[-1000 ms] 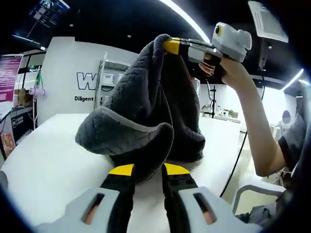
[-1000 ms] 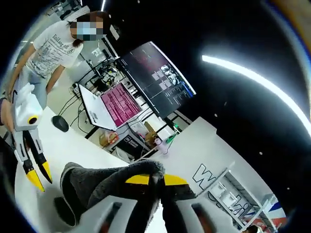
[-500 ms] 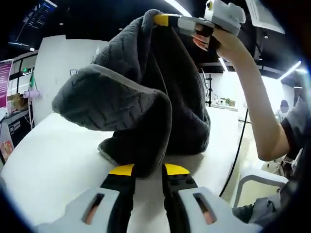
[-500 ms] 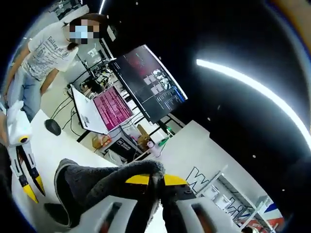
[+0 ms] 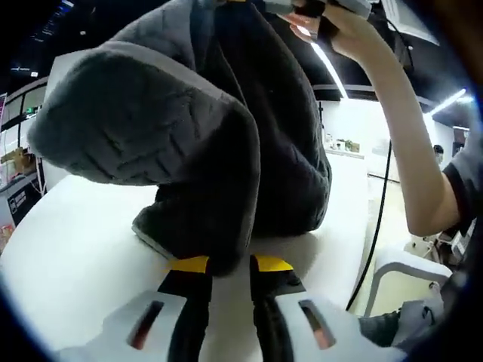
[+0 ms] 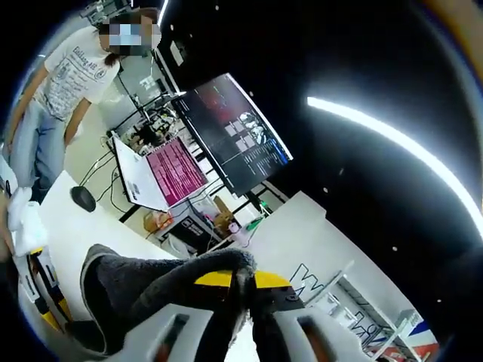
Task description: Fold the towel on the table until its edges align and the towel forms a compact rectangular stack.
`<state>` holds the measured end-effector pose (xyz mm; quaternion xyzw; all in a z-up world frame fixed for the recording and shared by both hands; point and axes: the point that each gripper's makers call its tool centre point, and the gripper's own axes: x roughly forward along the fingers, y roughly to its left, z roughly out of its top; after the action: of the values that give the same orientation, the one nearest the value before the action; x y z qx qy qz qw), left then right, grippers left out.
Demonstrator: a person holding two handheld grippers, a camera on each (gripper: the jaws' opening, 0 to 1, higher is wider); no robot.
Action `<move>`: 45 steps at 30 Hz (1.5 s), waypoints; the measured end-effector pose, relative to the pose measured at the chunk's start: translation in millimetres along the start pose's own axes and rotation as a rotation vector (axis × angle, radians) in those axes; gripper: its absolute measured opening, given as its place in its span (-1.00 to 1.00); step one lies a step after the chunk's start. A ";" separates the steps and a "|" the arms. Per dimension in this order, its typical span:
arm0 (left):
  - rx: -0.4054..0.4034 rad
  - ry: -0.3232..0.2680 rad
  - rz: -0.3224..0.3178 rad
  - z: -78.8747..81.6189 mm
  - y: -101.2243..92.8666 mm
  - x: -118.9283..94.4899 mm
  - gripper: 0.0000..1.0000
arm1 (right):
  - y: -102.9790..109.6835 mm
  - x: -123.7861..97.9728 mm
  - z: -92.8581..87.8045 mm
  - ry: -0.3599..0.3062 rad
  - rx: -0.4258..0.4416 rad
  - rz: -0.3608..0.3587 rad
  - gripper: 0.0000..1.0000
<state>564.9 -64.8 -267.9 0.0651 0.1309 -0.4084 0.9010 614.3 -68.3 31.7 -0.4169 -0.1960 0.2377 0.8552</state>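
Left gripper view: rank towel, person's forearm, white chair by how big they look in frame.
1. Towel: by far the largest, though it hangs close to the camera.
2. Person's forearm: a long band down the right side.
3. White chair: smallest, partly cut off at the lower right edge, so its true size is unsure.

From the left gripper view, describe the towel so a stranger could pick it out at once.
Start at the wide white table. Rising from it is a thick dark grey plush towel, its top corner lifted high. Nothing else here is soft, dark and draped, with a paler grey hem.
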 end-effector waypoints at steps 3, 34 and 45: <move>0.014 0.004 0.002 0.8 1.1 1.6 -0.70 | -0.5 -0.5 -0.8 0.001 0.000 0.000 -0.87; -0.067 -0.197 0.411 23.6 109.8 -68.8 -0.85 | -18.3 -13.1 -31.7 0.054 0.044 -0.070 -0.87; -0.066 -0.255 0.577 28.9 143.3 -108.5 -0.85 | -20.7 -17.0 -47.2 0.080 0.069 -0.086 -0.87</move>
<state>609.6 101.0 -207.3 0.0184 0.0064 -0.1360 0.9905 630.8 -118.4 18.9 -0.3876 -0.1708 0.1905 0.8856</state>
